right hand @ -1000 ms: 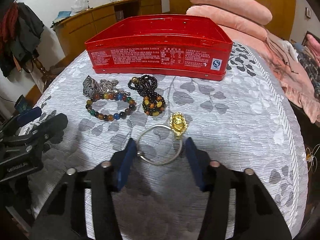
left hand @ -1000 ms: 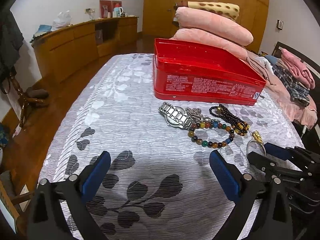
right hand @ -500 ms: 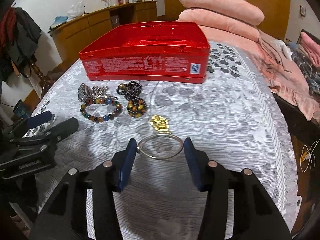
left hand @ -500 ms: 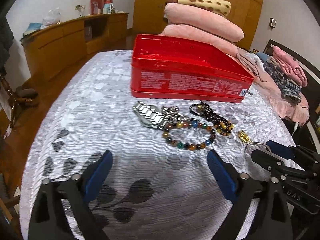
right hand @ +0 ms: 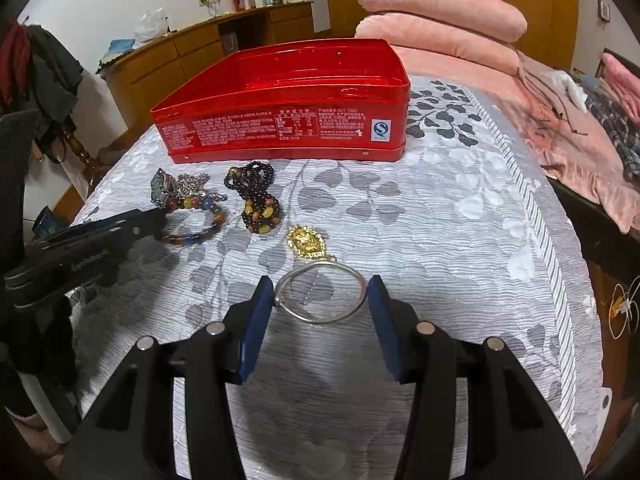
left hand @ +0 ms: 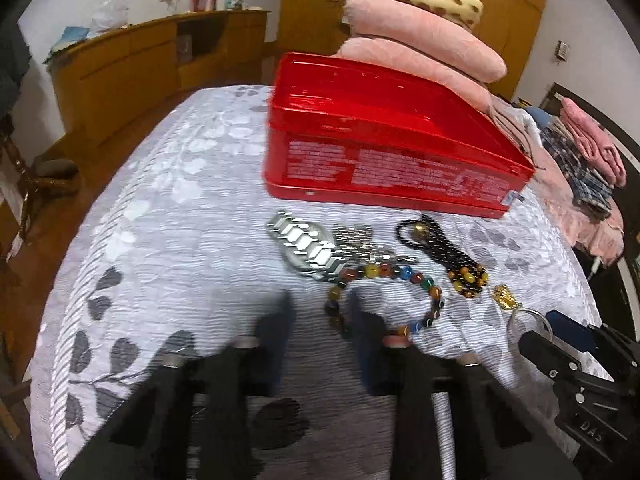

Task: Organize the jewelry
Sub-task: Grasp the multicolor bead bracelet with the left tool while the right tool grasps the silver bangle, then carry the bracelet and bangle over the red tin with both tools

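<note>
On the grey leaf-patterned bedspread, jewelry lies in front of an open red tin (left hand: 380, 168) (right hand: 280, 128). My left gripper (left hand: 318, 312) (right hand: 158, 216) is blurred. Its jaws are closing on the near-left beads of the coloured bead bracelet (left hand: 416, 276) (right hand: 200, 204), which lie between them. My right gripper (right hand: 320, 300) (left hand: 548, 332) is shut on a silver bangle (right hand: 320, 320) (left hand: 528, 312), one pad on each side. A gold pendant (right hand: 306, 242) (left hand: 505, 297) lies just beyond the bangle. A steel watch (left hand: 308, 244), a silver chain (left hand: 356, 240) and a dark bead bracelet (left hand: 444, 248) (right hand: 256, 200) lie close to the tin.
Pink pillows (right hand: 436, 12) are stacked behind the tin. Pink bedding and folded clothes (left hand: 592, 148) lie to the right of the spread. A wooden dresser (left hand: 132, 76) runs along the far left wall, and the bed edge drops to wooden floor on the left.
The left gripper's jaws went from wide open to nearly together while it moved forward to the coloured bracelet. The right gripper kept the bangle and drew it slightly back from the pendant.
</note>
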{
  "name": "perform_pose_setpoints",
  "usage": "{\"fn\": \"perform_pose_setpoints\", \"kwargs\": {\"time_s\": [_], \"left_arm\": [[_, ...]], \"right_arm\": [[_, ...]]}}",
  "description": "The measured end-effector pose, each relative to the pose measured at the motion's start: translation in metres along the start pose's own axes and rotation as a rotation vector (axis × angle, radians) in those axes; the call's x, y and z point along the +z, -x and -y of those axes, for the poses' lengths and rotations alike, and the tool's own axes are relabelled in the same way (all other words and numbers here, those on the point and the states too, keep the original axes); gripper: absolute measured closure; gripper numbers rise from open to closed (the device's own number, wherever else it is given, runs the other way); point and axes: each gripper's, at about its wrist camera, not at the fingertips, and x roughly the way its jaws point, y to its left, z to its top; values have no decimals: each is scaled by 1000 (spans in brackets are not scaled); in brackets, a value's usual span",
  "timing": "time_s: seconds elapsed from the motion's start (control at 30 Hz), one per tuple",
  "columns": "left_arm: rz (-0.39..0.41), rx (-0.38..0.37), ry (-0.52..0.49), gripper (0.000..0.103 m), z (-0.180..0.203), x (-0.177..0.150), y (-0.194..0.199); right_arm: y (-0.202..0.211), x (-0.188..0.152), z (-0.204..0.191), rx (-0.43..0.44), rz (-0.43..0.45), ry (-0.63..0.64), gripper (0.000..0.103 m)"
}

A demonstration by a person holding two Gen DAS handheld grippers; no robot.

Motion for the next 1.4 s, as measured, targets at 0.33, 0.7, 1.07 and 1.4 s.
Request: {"fn": "perform_pose_setpoints", "kwargs": {"time_s": [0.33,0.7,1.07,1.4], "left_arm": [[-12,-42,39,93,-15,-5,11],[-21,-42,-24,95,-2,-4,2],[23,-139,-17,95,2,-8,27],[-3,-150,-25,95,6,-14,24]], "right_arm": [[-4,0,-4,4,-13,10,55],[-9,-4,-8,-9,-22,26,56],[9,0,-13,-3,15,36,58],[-1,-6,-20,8,-29,65,56]]}}
